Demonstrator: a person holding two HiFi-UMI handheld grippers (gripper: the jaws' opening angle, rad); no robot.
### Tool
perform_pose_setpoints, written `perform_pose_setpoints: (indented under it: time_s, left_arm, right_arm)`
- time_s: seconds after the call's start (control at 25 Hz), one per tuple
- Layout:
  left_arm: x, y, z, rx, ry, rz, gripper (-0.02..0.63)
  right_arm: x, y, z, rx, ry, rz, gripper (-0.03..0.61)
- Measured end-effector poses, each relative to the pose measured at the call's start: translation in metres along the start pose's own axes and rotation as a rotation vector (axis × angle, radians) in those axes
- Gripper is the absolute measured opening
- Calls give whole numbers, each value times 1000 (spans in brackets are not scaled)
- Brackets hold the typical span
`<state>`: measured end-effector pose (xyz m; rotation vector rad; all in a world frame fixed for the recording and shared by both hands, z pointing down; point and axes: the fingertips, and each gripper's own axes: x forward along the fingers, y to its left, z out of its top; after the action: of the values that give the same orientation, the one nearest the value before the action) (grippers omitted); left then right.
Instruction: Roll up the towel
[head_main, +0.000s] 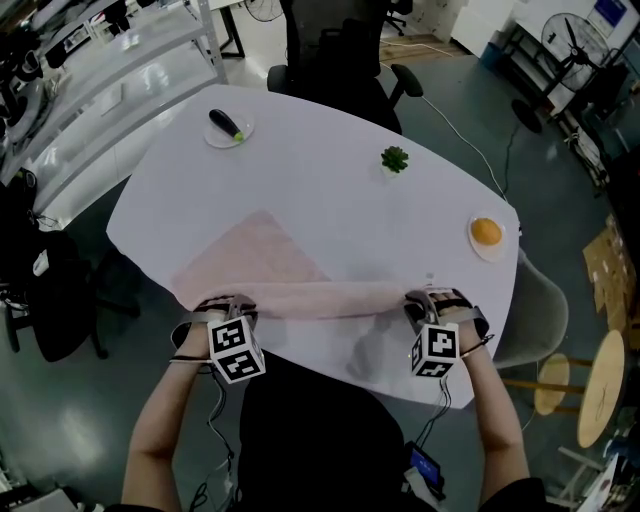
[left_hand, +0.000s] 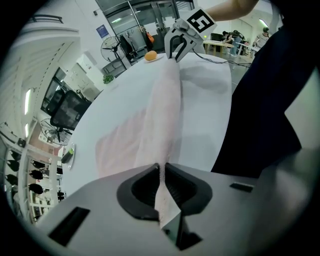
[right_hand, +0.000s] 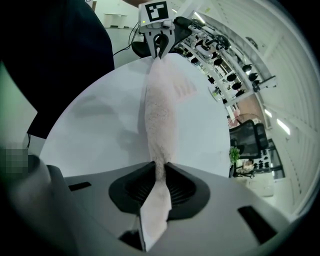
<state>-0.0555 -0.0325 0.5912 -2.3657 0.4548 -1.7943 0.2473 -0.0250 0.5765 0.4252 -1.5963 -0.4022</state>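
Note:
A pale pink towel (head_main: 262, 258) lies on the white table (head_main: 330, 190), its near edge gathered into a long fold that runs left to right along the table's front. At the fold's left end my left gripper (head_main: 226, 306) is shut on the cloth; in the left gripper view the towel (left_hand: 161, 110) runs out from between the pressed pads of the left gripper (left_hand: 161, 167). My right gripper (head_main: 430, 300) is shut on the fold's right end, and the right gripper view shows the towel (right_hand: 160, 110) pinched in the right gripper (right_hand: 160, 167). The far part of the towel lies flat.
On the table stand a plate with a dark vegetable (head_main: 229, 127) at the far left, a small green plant (head_main: 395, 159) and an orange on a plate (head_main: 486, 233) at the right. A black office chair (head_main: 340, 60) is behind the table, a wooden stool (head_main: 598, 385) at the right.

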Motion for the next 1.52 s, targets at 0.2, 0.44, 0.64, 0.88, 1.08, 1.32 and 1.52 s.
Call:
perform_pose_setpoints:
  time_s: [0.2,0.44,0.64,0.88,1.08,1.32,1.52]
  left_arm:
    - [-13,-27,6,-7,-12,-15,46]
    - [-18,-77,9,-3,-6,-46,46]
    - [-16,-99,7,-4,3,-67,46]
    - [-16,-92,7,15,16,-78,46]
    - [-21,-66,14,49,9,-68,46]
    - [-10,-25,24,128,17,-69,46]
    - [12,6,27,143,31,-103,48]
  right_arm:
    - [-14,21,-6,-27,15,-12,75]
    - [-33,76,-15,-68,21,19,75]
    - [-37,112,-17,-78,18,62,75]
    - [-29,103,-20,-40,14,109,77]
    - [-28,77,-23,39,-1,159,83]
    - [-9,51,-29,52,36,210,84]
    - [14,36,-33,116,65,271,84]
